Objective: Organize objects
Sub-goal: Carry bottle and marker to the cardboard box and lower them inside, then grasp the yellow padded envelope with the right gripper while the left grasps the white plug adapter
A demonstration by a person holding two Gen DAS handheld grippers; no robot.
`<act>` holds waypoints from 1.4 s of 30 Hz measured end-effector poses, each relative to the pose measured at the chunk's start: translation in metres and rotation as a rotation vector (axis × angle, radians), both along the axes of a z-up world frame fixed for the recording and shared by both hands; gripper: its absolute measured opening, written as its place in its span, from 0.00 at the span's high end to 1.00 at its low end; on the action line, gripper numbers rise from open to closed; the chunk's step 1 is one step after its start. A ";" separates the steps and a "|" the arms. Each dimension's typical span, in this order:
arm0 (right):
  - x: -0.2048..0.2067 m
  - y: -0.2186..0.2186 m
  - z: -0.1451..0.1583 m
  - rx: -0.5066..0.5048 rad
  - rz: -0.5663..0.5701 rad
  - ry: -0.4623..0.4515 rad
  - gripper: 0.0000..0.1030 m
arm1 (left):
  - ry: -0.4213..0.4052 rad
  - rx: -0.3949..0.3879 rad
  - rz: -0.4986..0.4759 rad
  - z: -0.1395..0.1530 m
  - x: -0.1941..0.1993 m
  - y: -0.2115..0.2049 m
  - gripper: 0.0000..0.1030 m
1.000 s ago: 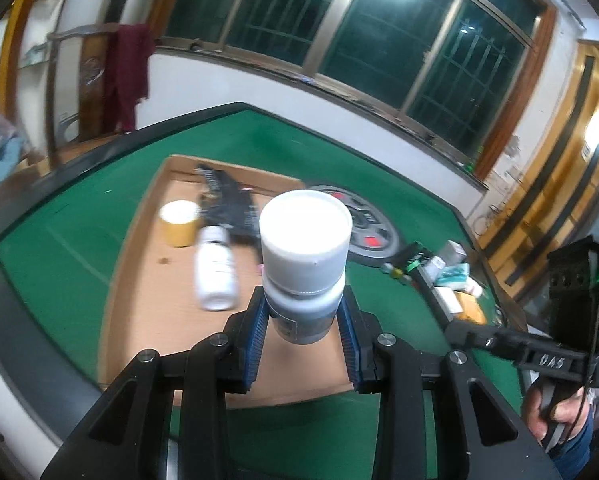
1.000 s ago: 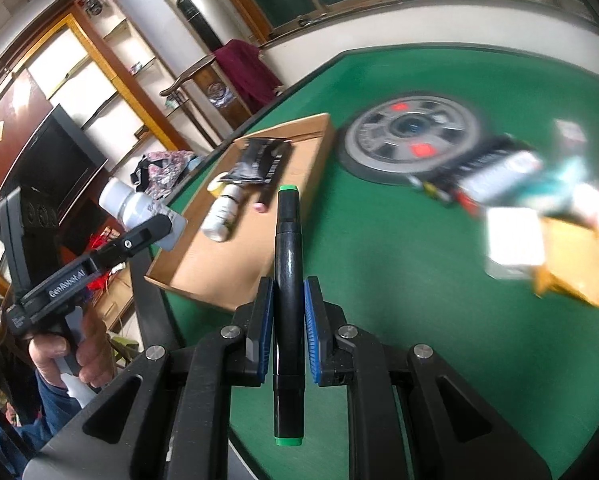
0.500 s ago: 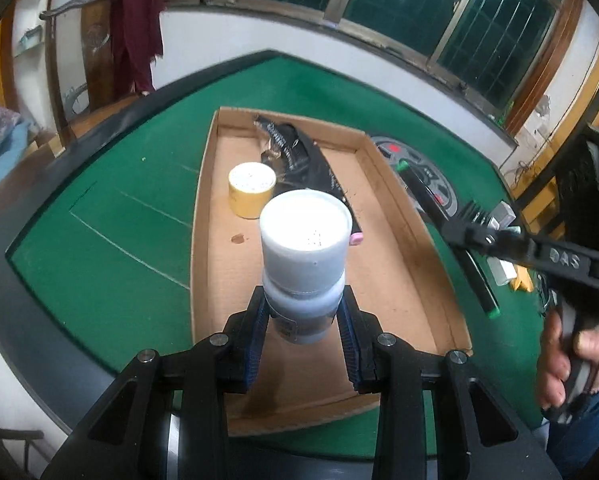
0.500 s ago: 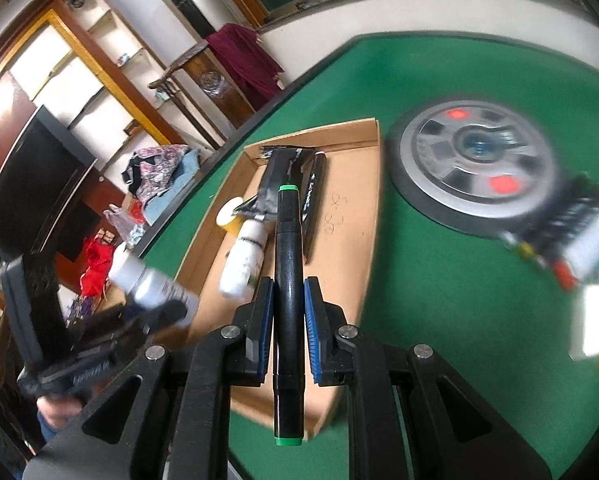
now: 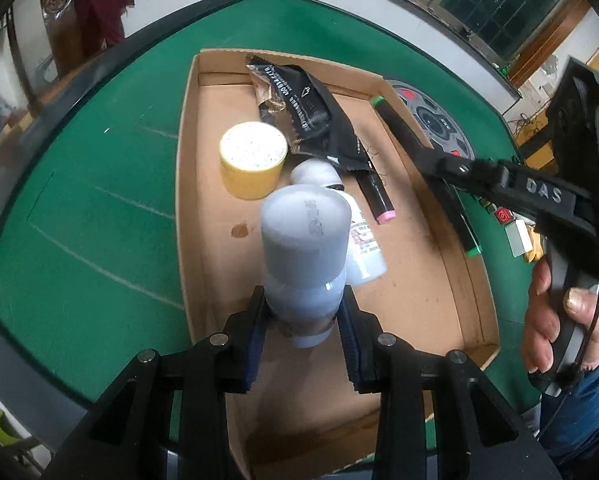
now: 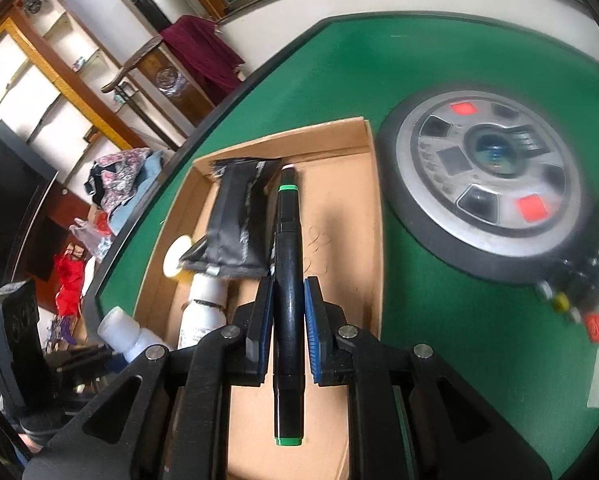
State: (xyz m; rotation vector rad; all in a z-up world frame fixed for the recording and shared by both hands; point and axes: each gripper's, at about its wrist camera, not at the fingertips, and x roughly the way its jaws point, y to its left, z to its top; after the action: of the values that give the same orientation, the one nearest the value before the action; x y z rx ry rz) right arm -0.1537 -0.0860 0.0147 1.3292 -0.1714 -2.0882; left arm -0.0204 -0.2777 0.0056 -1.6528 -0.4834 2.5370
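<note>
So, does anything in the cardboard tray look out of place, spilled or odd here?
Only small things. A brown stain marks the cardboard tray floor near the yellow jar, one white bottle lies on its side, and scribbles mark the cardboard. Nothing looks freshly spilled or broken.

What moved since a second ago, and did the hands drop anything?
Both grippers moved in over the box and tipped downward. Nothing was dropped: the left gripper still holds the white bottle, the right gripper still holds the green marker. The things in the box lie as before.
</note>
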 end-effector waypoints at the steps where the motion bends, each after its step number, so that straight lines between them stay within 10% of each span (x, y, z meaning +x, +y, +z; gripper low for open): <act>1: -0.003 -0.002 -0.001 0.003 -0.004 -0.003 0.88 | 0.002 -0.005 0.002 0.000 -0.003 0.000 0.71; 20: -0.026 -0.019 -0.010 0.079 -0.006 -0.021 0.87 | 0.073 0.035 0.087 0.014 0.007 -0.018 0.71; 27: 0.002 -0.001 0.018 0.081 0.020 0.108 0.87 | 0.208 -0.026 0.065 0.035 0.028 0.003 0.71; 31: 0.041 0.029 0.044 0.077 -0.004 0.268 0.86 | 0.276 -0.003 0.027 0.047 0.038 0.027 0.70; 35: 0.064 0.085 0.059 0.106 -0.029 0.371 0.64 | 0.299 -0.001 -0.036 0.054 0.040 0.062 0.70; 39: 0.060 0.162 0.063 -0.043 0.006 0.262 0.63 | 0.301 -0.003 -0.113 0.058 0.034 0.107 0.70; 42: 0.047 0.214 0.061 0.026 -0.068 0.257 0.60 | 0.291 0.017 -0.170 0.056 0.034 0.143 0.70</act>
State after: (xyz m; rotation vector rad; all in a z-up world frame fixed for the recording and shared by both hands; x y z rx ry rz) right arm -0.1062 0.1277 0.0753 1.0701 -0.0804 -2.3030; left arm 0.0132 -0.1344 0.0618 -1.2291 -0.3228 2.5751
